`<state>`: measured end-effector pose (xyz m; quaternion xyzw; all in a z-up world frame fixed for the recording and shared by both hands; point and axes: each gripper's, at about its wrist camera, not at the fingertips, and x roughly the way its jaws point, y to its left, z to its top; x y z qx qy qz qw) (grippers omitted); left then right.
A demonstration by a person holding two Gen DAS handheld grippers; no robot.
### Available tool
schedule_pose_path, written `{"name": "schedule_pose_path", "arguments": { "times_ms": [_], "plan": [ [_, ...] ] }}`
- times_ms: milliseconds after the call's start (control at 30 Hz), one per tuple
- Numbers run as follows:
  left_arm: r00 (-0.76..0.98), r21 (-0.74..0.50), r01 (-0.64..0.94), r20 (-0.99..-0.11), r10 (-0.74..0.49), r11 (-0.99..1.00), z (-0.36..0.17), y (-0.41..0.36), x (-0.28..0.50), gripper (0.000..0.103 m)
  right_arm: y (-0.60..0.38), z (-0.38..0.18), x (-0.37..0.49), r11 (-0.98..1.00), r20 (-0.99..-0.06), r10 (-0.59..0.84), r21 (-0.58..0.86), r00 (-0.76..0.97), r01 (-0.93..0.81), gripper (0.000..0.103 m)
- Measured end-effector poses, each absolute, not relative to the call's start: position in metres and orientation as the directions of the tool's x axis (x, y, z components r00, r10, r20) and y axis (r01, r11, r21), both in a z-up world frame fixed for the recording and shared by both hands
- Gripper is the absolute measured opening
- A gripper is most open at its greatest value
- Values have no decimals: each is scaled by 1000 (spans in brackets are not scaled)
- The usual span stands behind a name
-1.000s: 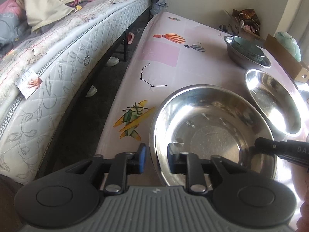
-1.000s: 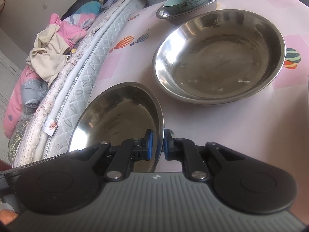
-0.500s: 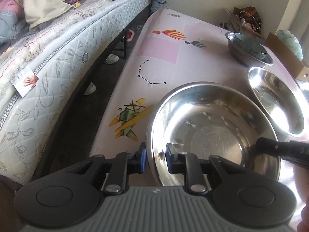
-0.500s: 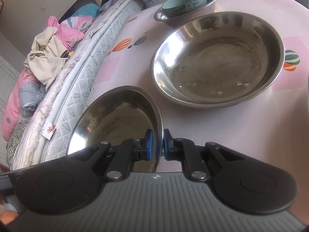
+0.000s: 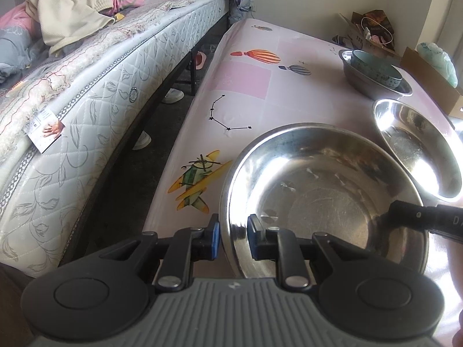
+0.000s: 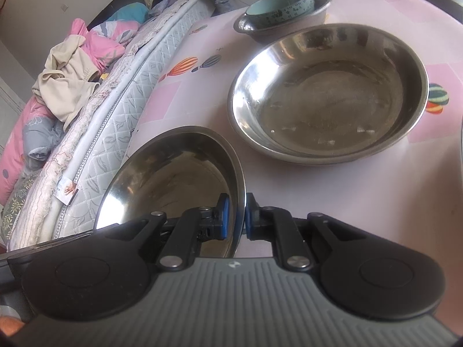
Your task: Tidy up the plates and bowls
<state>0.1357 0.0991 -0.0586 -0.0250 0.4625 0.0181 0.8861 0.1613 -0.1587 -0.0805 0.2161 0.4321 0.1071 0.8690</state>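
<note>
A wide steel bowl [image 5: 324,202] [image 6: 179,179] sits closest to me on the pink table [image 5: 246,86], held from both sides. My left gripper [image 5: 233,236] is shut on its left rim, one pad outside the wall and one inside. On the opposite rim my right gripper [image 6: 235,217] is shut as well; one of its black fingers [image 5: 419,215] shows in the left wrist view. A second steel bowl [image 5: 419,150] [image 6: 327,92] lies just beyond. Farther back, a teal bowl [image 5: 376,66] [image 6: 280,5] stands inside a small steel bowl [image 5: 367,86] [image 6: 318,3].
A mattress [image 5: 95,110] [image 6: 121,107] heaped with clothes [image 5: 69,8] runs along the table's left side, with a dark floor gap between them. A cardboard box [image 5: 431,86] and clutter stand past the table's far right corner.
The left gripper's jaws have drawn together around the near bowl's rim. The right gripper keeps its grip, and neither hand has shifted noticeably.
</note>
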Motion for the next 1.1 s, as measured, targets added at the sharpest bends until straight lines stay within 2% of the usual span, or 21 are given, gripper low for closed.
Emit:
{"name": "schedule_pose_path", "arguments": {
  "times_ms": [1100],
  "plan": [
    [594,-7,-58,-804,29,998,-50,98,129,20,-156,-75,158,888,-697,373,460,613,-18,11]
  ]
}}
